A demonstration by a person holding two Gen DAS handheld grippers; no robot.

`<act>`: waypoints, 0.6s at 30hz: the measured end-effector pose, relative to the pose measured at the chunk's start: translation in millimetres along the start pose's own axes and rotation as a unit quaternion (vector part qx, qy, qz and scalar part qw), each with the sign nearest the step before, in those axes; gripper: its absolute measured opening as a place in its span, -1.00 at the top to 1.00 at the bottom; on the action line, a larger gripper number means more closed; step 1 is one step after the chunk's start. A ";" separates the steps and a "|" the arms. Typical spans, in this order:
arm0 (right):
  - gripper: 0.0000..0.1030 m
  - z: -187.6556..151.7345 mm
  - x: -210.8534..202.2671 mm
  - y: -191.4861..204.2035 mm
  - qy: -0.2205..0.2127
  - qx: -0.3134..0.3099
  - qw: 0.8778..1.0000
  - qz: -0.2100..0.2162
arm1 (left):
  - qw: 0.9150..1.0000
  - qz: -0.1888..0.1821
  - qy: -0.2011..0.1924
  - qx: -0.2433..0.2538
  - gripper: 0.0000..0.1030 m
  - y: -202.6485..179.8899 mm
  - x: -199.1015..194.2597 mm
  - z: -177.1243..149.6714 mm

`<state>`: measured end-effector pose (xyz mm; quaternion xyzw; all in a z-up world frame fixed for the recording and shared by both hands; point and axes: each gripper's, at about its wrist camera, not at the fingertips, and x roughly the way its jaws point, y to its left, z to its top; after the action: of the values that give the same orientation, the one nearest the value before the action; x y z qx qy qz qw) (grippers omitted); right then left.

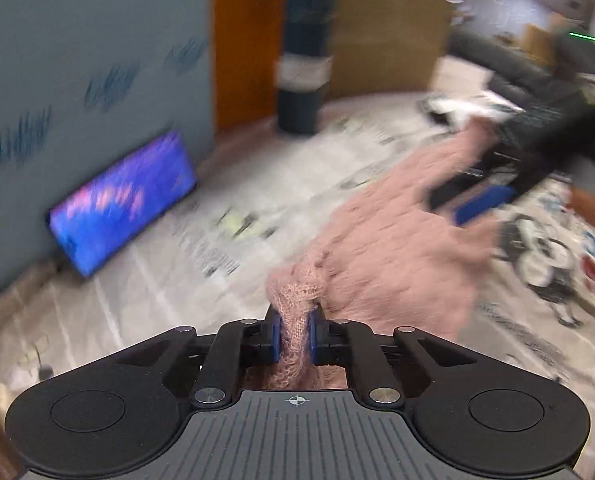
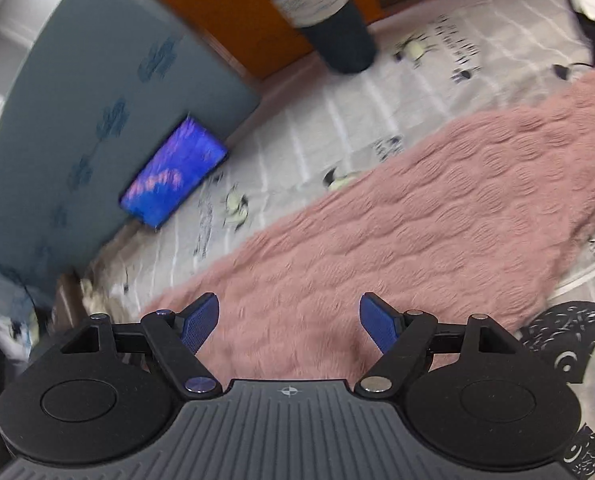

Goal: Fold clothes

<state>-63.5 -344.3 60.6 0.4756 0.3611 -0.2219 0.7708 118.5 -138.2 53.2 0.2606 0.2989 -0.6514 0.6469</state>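
One pink knitted garment (image 2: 397, 216), textured weave, is lying spread in a long band across the printed bed sheet (image 2: 297, 128), running from lower centre to the upper right of the right wrist frame; in the left wrist frame the same garment is stretching from bottom centre toward the right edge. The left gripper (image 1: 295, 334) is clenching a bunched fold of that knit between its blue pads, the fabric gathering into a wad just above the fingertips; this pinch is probably serving as the anchor corner for the fold. The right gripper (image 2: 289, 322) is hanging with jaws spread wide directly over the near end of the garment, nothing pressed between its pads; judged from its position, it is lining up for a second corner so the cloth can be lifted evenly. In the left wrist view it is appearing at right, blurred, over the garment. Items counted: one pink garment; two grippers; one lit phone or tablet (image 2: 175, 172), blue screen, propped against the grey-blue headboard (image 2: 81, 100) at centre left, likely parked out of the working area; one dark cylindrical roll with a pale label (image 2: 329, 12) standing at top centre; one white-and-black item (image 2: 593, 16), unidentifiable, at the upper right edge. Folding is appearing to be at its opening stage.
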 end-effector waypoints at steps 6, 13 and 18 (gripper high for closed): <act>-0.48 2.0 -15.2 -11.8 -0.030 0.045 0.999 0.009 | 0.996 -0.051 -0.031 0.064 0.79 -58.0 -38.3 -11.9; 0.55 -4.5 -11.9 -14.3 -0.040 0.056 0.997 -0.041 | 0.992 -0.093 -0.019 0.083 0.81 -84.4 -50.0 -31.5; 0.89 -34.4 -44.9 -26.1 -0.072 0.029 0.993 -0.089 | 0.989 -0.110 0.005 0.103 0.81 -89.8 -52.8 -39.6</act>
<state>-122.0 -325.3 70.2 0.4462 0.3387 -0.3335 0.7583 28.4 -74.5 69.1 0.2952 0.2600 -0.7444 0.5396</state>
